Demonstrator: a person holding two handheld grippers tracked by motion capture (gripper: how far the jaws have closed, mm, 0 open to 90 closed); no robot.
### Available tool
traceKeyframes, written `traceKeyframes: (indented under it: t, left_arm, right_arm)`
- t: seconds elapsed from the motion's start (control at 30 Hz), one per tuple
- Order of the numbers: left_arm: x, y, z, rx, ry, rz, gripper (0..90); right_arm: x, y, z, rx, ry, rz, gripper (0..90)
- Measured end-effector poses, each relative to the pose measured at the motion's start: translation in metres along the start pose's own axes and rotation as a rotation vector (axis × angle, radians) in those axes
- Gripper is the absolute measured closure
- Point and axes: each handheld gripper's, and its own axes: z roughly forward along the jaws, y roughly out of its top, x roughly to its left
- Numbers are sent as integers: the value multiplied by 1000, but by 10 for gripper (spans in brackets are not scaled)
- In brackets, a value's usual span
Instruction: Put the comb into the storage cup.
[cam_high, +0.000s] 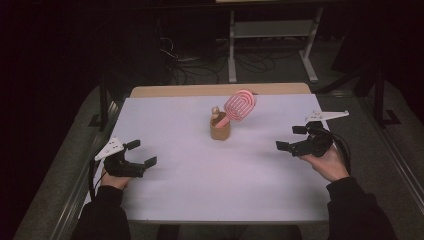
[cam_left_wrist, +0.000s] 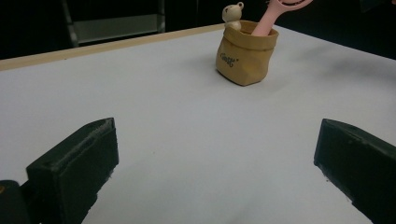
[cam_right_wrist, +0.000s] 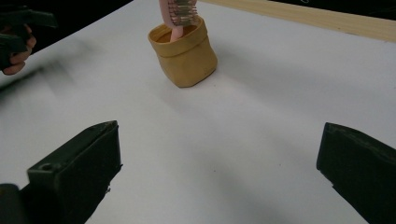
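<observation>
I hold my left gripper (cam_high: 141, 153) low over the near left part of the white table (cam_high: 200, 175). Its jaws are wide apart and hold nothing. My right gripper (cam_high: 291, 138) is over at the right side, and its jaws are spread wide and empty too.

Between them, well apart from both, sits a little tan pouch (cam_high: 220, 131) near the middle of the table. A pink brush (cam_high: 239, 106) stands in it, leaning to the right, with its round head up high. A small bear figure (cam_left_wrist: 232, 14) peeks out of the pouch beside the brush handle (cam_left_wrist: 265, 23).

I think the brush is light and stiff, made of smooth plastic, so it may slip a bit. The best spot to grab it looks like the thin handle, just above the rim of the pouch. The pouch looks soft and light. I think it could tip or slide if I pull the brush sideways, so one gripper may need to steady it.

I count one pouch, one brush, one bear figure and two grippers.
</observation>
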Motion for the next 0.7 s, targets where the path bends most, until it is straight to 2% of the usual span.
traceKeyframes:
  t: [0.7]
  left_arm:
    - [1, -1, -1, -1, 1, -9, 0]
  right_arm:
    - [-2, -36, -7, -6, -16, 6, 0]
